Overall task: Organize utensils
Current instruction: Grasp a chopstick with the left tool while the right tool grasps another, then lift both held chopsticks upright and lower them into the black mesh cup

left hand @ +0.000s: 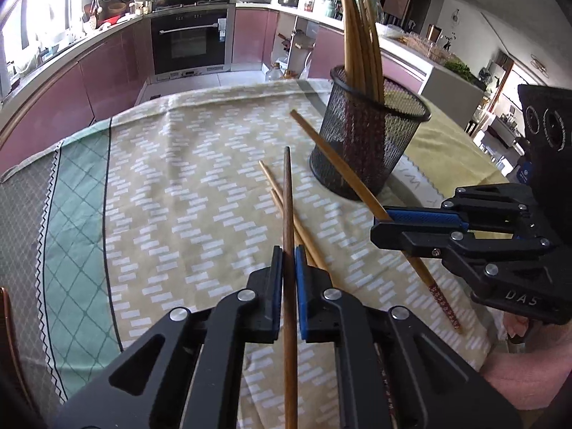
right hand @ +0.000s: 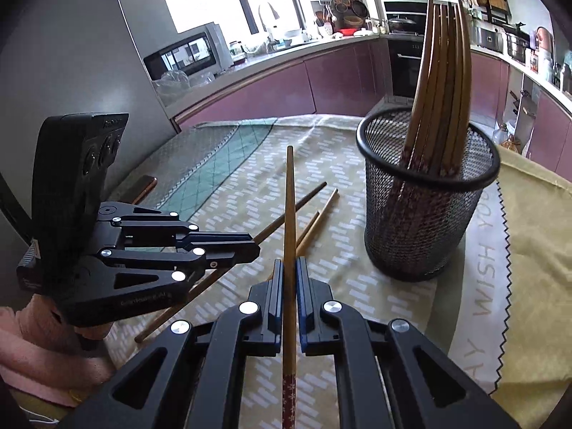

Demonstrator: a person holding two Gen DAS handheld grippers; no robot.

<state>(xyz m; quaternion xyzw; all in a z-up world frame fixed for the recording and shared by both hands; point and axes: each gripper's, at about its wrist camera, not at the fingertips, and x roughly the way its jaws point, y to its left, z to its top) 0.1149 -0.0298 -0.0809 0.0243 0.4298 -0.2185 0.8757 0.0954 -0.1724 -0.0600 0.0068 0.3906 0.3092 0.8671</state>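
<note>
My left gripper is shut on a dark brown chopstick that points away over the table. My right gripper comes in from the right, shut on a lighter chopstick with a red patterned end; its tip reaches toward the black mesh cup. In the right wrist view, that gripper clamps the light chopstick, and the left gripper holds the dark chopstick at the left. The mesh cup holds several upright chopsticks. Two loose chopsticks lie on the cloth.
A patterned tablecloth covers the table, with a yellow cloth under the cup's right side. A brown flat object lies near the table's left edge. Kitchen counters and an oven stand beyond. A pink sleeve shows behind the left gripper.
</note>
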